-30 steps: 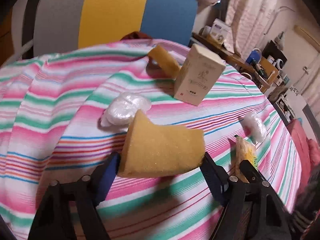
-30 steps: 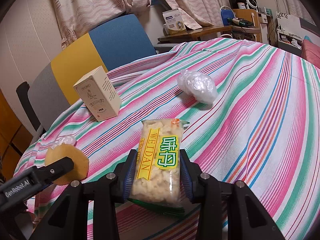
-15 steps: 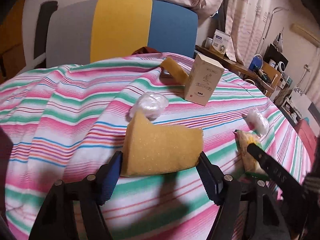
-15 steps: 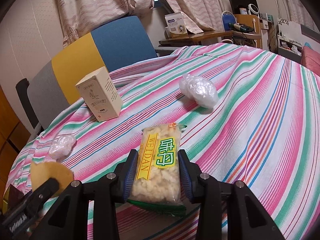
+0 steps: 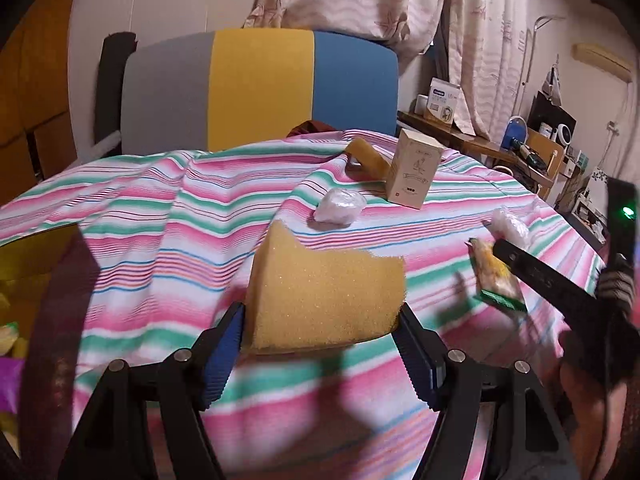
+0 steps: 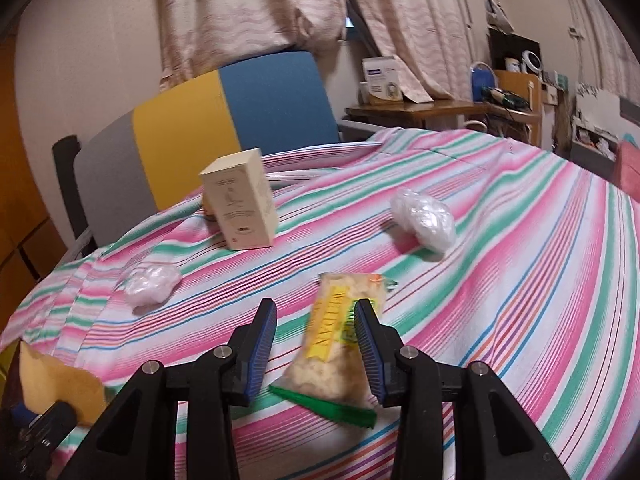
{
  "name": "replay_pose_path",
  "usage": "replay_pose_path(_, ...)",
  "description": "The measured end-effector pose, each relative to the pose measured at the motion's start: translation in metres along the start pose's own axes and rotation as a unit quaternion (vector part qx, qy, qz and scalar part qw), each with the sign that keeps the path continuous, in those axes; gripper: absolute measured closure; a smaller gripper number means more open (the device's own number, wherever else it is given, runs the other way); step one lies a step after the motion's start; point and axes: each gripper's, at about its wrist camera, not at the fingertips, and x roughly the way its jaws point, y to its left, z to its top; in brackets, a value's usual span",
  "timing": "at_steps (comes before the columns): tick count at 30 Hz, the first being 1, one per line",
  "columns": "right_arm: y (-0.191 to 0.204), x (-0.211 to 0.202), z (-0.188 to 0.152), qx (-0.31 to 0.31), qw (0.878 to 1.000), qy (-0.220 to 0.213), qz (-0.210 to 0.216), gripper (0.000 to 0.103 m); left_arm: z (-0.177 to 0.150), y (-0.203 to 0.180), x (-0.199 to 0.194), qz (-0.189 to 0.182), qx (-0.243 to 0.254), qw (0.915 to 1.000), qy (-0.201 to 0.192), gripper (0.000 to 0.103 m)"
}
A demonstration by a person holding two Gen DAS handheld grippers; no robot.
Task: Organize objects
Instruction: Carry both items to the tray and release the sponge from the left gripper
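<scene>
My left gripper (image 5: 320, 336) is shut on a yellow sponge piece (image 5: 324, 292) and holds it above the striped tablecloth (image 5: 160, 240). My right gripper (image 6: 316, 340) is open. A snack packet (image 6: 340, 344) lies on the cloth between its fingers, against the right one. The packet (image 5: 496, 276) and the right gripper's finger (image 5: 536, 276) show at the right in the left wrist view. A beige box (image 6: 240, 200) stands upright at the back. Two crumpled plastic balls (image 6: 424, 220) (image 6: 152, 284) lie on the cloth.
A second sponge piece (image 5: 366, 156) lies behind the box (image 5: 414, 172). A grey, yellow and blue chair back (image 5: 260, 88) stands beyond the table's far edge. A cluttered wooden desk (image 6: 432, 110) is at the back right.
My right gripper has opened and let go of the snack packet, which now lies on the cloth. My left gripper has drawn back and up with the sponge.
</scene>
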Motion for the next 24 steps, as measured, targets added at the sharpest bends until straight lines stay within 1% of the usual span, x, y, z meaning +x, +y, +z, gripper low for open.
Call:
replay_pose_path(4, -0.003, -0.003, -0.002, 0.008, 1.000, 0.006, 0.010, 0.065, -0.009, 0.008, -0.018, -0.010, -0.006, 0.9999, 0.001, 0.030)
replay_pose_path(6, -0.009, -0.002, -0.003, 0.025, 0.999, 0.023, 0.030, 0.065, -0.011, 0.015, -0.025, -0.017, -0.010, 0.9998, 0.003, 0.030)
replay_pose_path(7, -0.013, 0.001, -0.003, 0.039, 0.998, 0.036, 0.031, 0.065, -0.012, 0.018, -0.028, -0.016, -0.010, 0.9998, 0.003, 0.030)
replay_pose_path(9, -0.025, 0.001, 0.000, 0.071, 0.996, 0.041, 0.035, 0.063, -0.014, 0.023, -0.033, -0.017, -0.017, 0.9997, 0.006, 0.030)
replay_pose_path(10, -0.029, 0.004, 0.002, 0.077, 0.995, 0.048, 0.029, 0.060, -0.014, 0.027, -0.035, -0.023, -0.027, 0.9993, 0.008, 0.030)
replay_pose_path(11, -0.031, 0.009, 0.006, 0.079, 0.995, 0.062, 0.014, 0.058, -0.014, 0.030, -0.036, -0.024, -0.034, 0.9991, 0.009, 0.029)
replay_pose_path(12, -0.031, 0.013, 0.009, 0.078, 0.994, 0.070, 0.009, 0.056, -0.015, 0.032, -0.037, -0.025, -0.042, 0.9988, 0.010, 0.029)
replay_pose_path(14, -0.027, 0.024, 0.013, 0.067, 0.994, 0.089, 0.012, 0.055, -0.015, 0.036, -0.039, -0.030, -0.052, 0.9981, 0.013, 0.029)
replay_pose_path(15, -0.021, 0.032, 0.015, 0.050, 0.993, 0.105, 0.003, 0.052, -0.016, 0.037, -0.040, -0.032, -0.055, 0.9979, 0.013, 0.029)
replay_pose_path(17, -0.009, 0.049, 0.016, 0.014, 0.989, 0.144, -0.039, 0.052, -0.016, 0.039, -0.044, -0.035, -0.058, 0.9976, 0.013, 0.029)
replay_pose_path(18, -0.003, 0.051, 0.016, -0.002, 0.988, 0.144, -0.054, 0.052, -0.016, 0.040, -0.046, -0.038, -0.059, 0.9975, 0.013, 0.029)
replay_pose_path(20, 0.003, 0.053, 0.014, -0.018, 0.988, 0.142, -0.050, 0.052, -0.015, 0.043, -0.054, -0.041, -0.060, 0.9974, 0.007, 0.029)
replay_pose_path(22, 0.008, 0.052, 0.011, -0.038, 0.988, 0.139, -0.060, 0.058, -0.014, 0.048, -0.060, -0.043, -0.059, 0.9973, 0.003, 0.029)
replay_pose_path(24, 0.011, 0.048, 0.009, -0.046, 0.988, 0.140, -0.049, 0.059, -0.011, 0.055, -0.066, -0.045, -0.064, 0.9969, 0.000, 0.029)
